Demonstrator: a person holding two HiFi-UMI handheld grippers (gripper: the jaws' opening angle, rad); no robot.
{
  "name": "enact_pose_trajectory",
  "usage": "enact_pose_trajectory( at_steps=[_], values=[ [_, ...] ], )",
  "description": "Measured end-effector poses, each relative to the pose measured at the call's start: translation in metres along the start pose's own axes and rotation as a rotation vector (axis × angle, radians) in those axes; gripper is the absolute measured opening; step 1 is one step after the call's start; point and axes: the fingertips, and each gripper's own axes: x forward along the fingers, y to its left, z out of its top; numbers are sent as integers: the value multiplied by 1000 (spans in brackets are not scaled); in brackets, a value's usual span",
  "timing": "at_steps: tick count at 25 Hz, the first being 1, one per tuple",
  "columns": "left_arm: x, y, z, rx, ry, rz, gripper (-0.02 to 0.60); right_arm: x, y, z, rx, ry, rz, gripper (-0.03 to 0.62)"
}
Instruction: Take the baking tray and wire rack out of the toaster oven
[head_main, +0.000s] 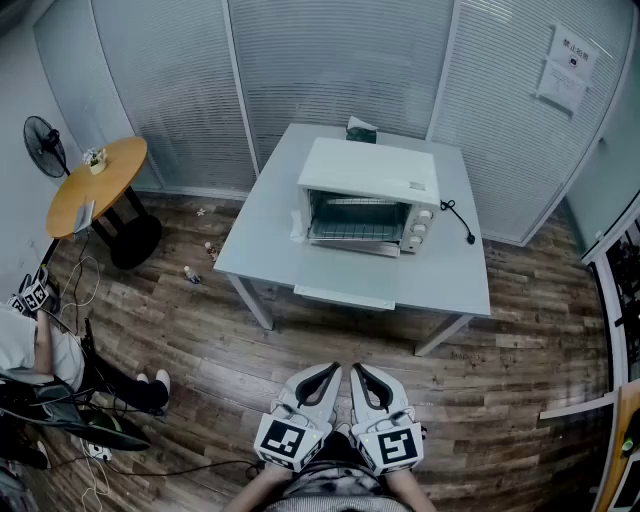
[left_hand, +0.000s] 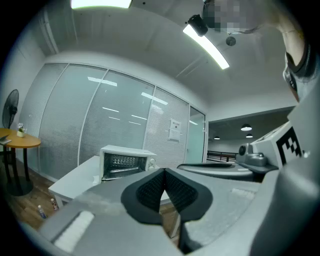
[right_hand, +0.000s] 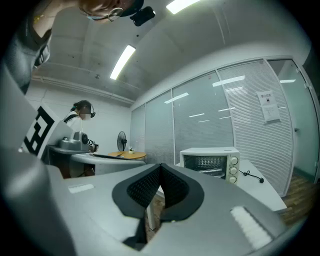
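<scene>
The thin metal wire rack (head_main: 352, 211) and shallow metal baking tray (head_main: 346, 236), inside the white toaster oven (head_main: 372, 172) on the grey bench (head_main: 445, 282), look light, stiff and slick, best pinched at their front edges, while the left hand-held gripper (head_main: 331, 370) and the right hand-held gripper (head_main: 358, 370) are closed, empty and well away.

White left claw (head_main: 333, 371) and right claw (head_main: 358, 370), black ribbed pads (left_hand: 150, 190), black-and-white marker cubes (head_main: 285, 440).
</scene>
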Motion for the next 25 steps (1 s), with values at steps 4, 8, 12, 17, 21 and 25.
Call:
enact_pose_trajectory(
  at_steps=[4,8,12,17,21,25],
  values=[
    [6,-4,6,2,-3,5,3,-2,-10,10,28,-58,-5,2],
    [9,-5,6,-4,-11,27,3,-3,-17,7,51,-54,12,2],
    [16,-7,4,-16,-12,18,3,1,-24,2,66,-31,27,3],
    [24,6,1,-44,-7,21,3,15,-28,-1,75,-21,29,3],
    [42,25,4,-70,-9,7,3,36,-39,-2,84,-10,18,2],
    [67,46,7,-82,-6,-32,3,63,-53,3,33,-6,-14,3]
  ],
)
